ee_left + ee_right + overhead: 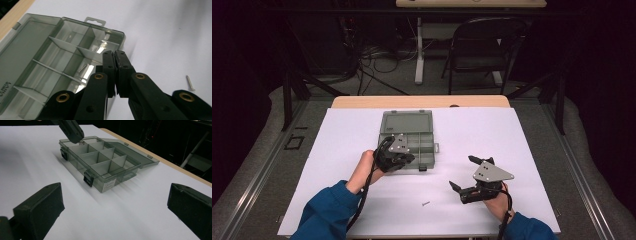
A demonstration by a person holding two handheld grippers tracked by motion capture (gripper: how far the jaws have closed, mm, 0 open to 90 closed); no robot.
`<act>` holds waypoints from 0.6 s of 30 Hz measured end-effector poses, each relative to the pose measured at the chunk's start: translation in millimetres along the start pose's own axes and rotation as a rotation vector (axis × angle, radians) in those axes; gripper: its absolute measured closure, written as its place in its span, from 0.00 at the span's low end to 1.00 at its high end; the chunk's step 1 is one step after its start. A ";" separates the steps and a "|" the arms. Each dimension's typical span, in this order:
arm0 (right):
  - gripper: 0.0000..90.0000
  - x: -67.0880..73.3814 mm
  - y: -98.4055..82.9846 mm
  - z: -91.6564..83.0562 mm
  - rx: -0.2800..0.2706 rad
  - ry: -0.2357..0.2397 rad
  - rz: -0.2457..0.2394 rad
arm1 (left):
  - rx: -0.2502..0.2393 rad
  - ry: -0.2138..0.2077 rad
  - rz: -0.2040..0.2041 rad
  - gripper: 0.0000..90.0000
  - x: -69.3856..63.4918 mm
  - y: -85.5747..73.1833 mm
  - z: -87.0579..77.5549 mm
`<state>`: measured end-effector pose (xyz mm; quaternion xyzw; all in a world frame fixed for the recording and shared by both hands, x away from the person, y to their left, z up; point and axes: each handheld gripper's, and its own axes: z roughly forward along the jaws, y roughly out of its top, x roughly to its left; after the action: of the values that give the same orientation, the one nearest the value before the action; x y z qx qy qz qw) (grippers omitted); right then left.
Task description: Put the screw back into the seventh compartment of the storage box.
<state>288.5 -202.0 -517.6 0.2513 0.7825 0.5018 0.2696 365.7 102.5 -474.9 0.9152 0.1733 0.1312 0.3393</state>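
Two tongs are working here. We are seeing the left gripper (115,56) pressed fully together, its tips hovering over a near compartment at the edge of the grey organiser box (407,120). We are not making out whether anything thin is pinched between the pads. The right gripper (463,172) is standing wide, holding nothing, resting low on the white table (362,130), well apart from the box and pointing toward it.

The box is lying open in the middle of the table, lid folded flat toward the far edge. One screw (82,68) is already lying inside a compartment just beyond the left tips. Another loose screw (426,203) is waiting on the sheet near the front edge, between the two hands.

We are judging the sorting partly done: one screw is binned, one is waiting on the sheet for pickup, and the lid is not yet closed.
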 end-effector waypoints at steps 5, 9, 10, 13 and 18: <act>0.00 0.3 -0.2 1.0 -0.001 0.003 0.000 | -0.004 0.019 -0.020 0.97 8.4 -0.2 3.9; 0.00 -0.1 -0.4 0.9 0.001 0.003 -0.001 | -0.001 0.027 -0.044 0.97 15.4 -1.0 10.1; 0.00 -0.4 -0.5 1.1 0.000 0.003 -0.001 | 0.002 0.031 -0.044 0.97 16.4 -0.9 11.3; 0.00 -0.4 -0.6 1.1 0.000 0.003 0.000 | 0.006 0.036 -0.055 0.97 19.7 -0.5 17.4; 0.00 -0.2 -0.6 0.8 0.003 0.002 0.000 | 0.032 0.052 -0.075 0.97 23.5 -0.8 28.7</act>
<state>289.1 -201.8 -518.4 0.2510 0.7836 0.5009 0.2685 397.1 96.1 -493.6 0.9098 0.2182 0.1392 0.3246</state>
